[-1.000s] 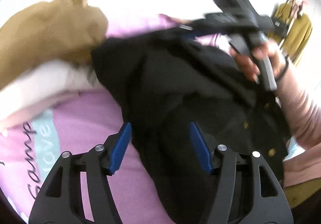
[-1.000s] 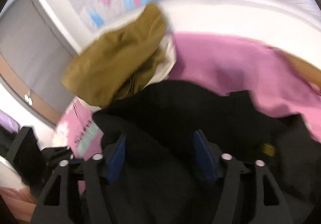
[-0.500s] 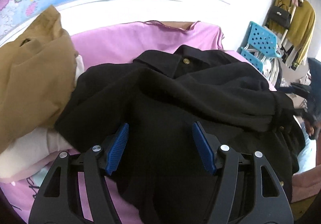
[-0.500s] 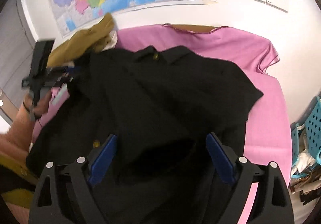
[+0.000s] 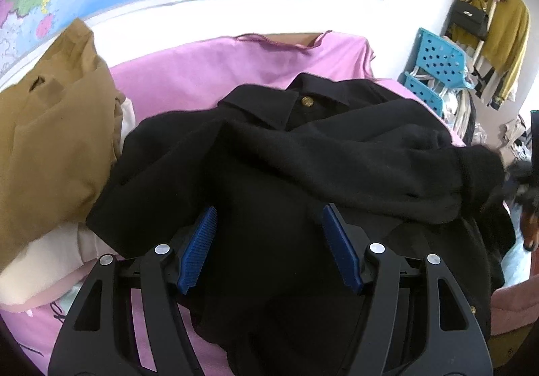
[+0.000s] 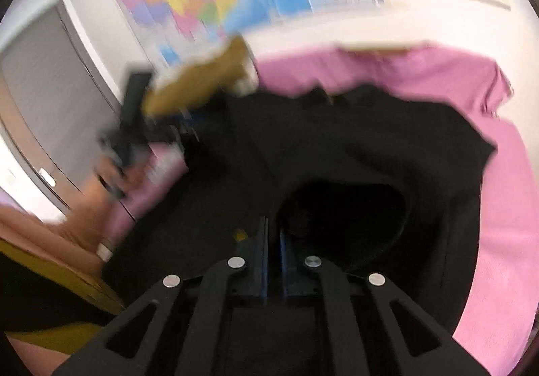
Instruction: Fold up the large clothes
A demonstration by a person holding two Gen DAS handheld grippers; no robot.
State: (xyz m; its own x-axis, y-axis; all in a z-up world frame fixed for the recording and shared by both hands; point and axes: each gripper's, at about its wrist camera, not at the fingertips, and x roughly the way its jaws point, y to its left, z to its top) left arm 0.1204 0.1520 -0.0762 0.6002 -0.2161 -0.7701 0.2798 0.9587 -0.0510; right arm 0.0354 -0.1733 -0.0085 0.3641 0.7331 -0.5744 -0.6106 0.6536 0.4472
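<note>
Right tool (image 6: 273, 234) now pinched on one black coat (image 5: 303, 174); left tool (image 5: 269, 241) spread.

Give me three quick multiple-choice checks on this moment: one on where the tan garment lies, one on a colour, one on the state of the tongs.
1. Seen from the left wrist, where does the tan garment lie relative to the black jacket?
A. To its left
B. To its right
C. Underneath it

2. What colour is the cover under the black jacket?
A. Grey
B. Pink-purple
C. Green

3. How do the two tongs stand?
A. Both open
B. Both shut
C. Left tongs open, right tongs shut

Answers:
1. A, since the tan pile fills the left side of the left wrist view.
2. B, since pink-purple fabric shows all around the jacket.
3. C, since the left blue pads stand wide apart, while the right pads sit nearly together amid black fabric.
</note>
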